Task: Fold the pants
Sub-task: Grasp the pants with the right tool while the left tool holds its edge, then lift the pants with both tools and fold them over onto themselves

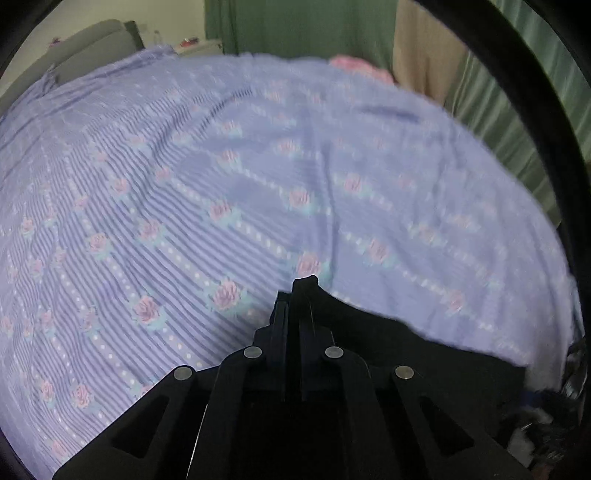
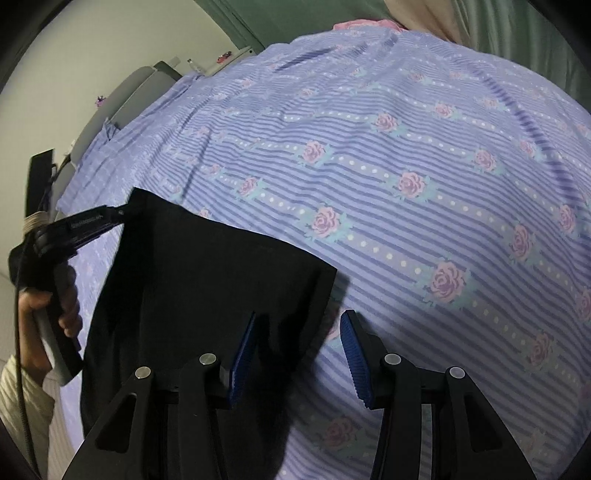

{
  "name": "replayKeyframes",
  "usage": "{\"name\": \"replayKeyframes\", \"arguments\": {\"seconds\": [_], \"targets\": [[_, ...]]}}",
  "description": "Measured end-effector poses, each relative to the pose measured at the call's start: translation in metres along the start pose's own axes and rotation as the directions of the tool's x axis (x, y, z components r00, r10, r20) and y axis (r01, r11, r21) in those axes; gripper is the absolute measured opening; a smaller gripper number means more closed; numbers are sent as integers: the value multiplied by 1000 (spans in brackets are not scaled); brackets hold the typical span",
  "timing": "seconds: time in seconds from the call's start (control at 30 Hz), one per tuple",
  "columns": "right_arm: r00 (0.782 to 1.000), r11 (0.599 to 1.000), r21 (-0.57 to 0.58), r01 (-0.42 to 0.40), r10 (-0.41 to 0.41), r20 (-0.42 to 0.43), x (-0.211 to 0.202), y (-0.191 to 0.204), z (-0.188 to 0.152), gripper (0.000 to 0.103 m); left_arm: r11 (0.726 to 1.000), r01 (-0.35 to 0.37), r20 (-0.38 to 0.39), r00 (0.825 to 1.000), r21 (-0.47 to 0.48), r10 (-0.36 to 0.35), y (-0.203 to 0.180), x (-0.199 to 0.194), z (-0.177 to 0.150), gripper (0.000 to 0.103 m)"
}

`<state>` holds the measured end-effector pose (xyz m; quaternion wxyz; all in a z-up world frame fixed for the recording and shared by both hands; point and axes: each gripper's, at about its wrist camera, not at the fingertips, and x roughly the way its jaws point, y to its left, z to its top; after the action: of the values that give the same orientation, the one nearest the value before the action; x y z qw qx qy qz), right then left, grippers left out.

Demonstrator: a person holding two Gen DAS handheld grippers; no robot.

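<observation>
Right wrist alone shows a hand (image 2: 44, 314) gripping left tongs (image 2: 123, 213).

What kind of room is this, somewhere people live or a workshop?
Most likely a bedroom in a home. Black pants lie on a wide bed covered by a lilac sheet printed with stripes and roses. Green curtains hang behind it, and something pink, perhaps bedding, sits at the far edge.

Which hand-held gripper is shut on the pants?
The left hand-held gripper: it pinches the far left corner of the black pants. The right hand-held gripper stands open over their right edge.
</observation>
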<state>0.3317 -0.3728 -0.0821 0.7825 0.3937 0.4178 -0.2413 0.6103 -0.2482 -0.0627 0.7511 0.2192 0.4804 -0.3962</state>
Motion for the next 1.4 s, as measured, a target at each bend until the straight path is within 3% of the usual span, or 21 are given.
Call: {"name": "replayKeyframes", "arguments": {"seconds": [0.03, 0.1, 0.17, 0.23, 0.3, 0.4, 0.47, 0.73, 0.77, 0.8, 0.83, 0.9, 1.07, 1.2, 1.4], "targets": [[1000, 1000, 3, 3, -3, 3, 0, 0, 1, 48, 1000, -7, -7, 1000, -7, 6, 1, 2, -2, 12], [1000, 1000, -5, 9, -9, 7, -2, 1, 2, 48, 1000, -11, -14, 1000, -17, 11, -2, 3, -2, 30], [1000, 1000, -7, -4, 4, 26, -5, 1, 3, 48, 1000, -23, 5, 1000, 18, 23, -5, -6, -3, 67], [999, 1000, -6, -6, 6, 32, -2, -1, 5, 48, 997, -48, 24, 999, 55, 47, -3, -13, -3, 71], [1000, 1000, 3, -10, 10, 25, 3, -4, 6, 48, 996, -48, -3, 999, 74, 48, 1, -7, 3, 71], [1000, 1000, 0, -6, 6, 11, 13, -4, 10, 48, 998, 8, -81, 997, 70, -2, 7, 12, 9, 68], [1000, 1000, -8, 2, -2, 2, 14, -5, 11, 48, 998, 41, -115, 993, 47, -36, 9, 19, 5, 56], [1000, 1000, -7, -4, 4, -5, 20, -7, 9, 48, 996, 93, -153, 984, 14, -90, 5, 41, 9, 54], [1000, 1000, -1, -23, 23, 2, 21, -9, 11, 46, 995, 97, -152, 984, 12, -94, 4, 41, 8, 44], [1000, 1000, 1, -30, 30, 5, 21, -11, 12, 30, 993, 119, -152, 981, 3, -117, 2, 39, 9, 34], [999, 999, -1, -45, 45, 1, 21, -12, 12, 21, 987, 158, -162, 974, -11, -157, 0, 37, 9, 17], [997, 997, 8, -74, 74, -15, 18, -16, 15, 11, 989, 150, -155, 977, 10, -147, -8, 29, 12, 13], [998, 998, -54, -17, 20, 59, -6, -9, 24, 10, 986, 167, -84, 983, 28, -164, -14, 10, 21, 12], [999, 997, -77, -7, 10, 37, 1, -10, 25, 9, 991, 131, -135, 982, 4, -129, -16, 27, 20, 11], [995, 987, -159, -22, 37, 88, -34, 8, 31, 9, 989, 136, -55, 990, 62, -133, -25, -17, 23, 11]]}}
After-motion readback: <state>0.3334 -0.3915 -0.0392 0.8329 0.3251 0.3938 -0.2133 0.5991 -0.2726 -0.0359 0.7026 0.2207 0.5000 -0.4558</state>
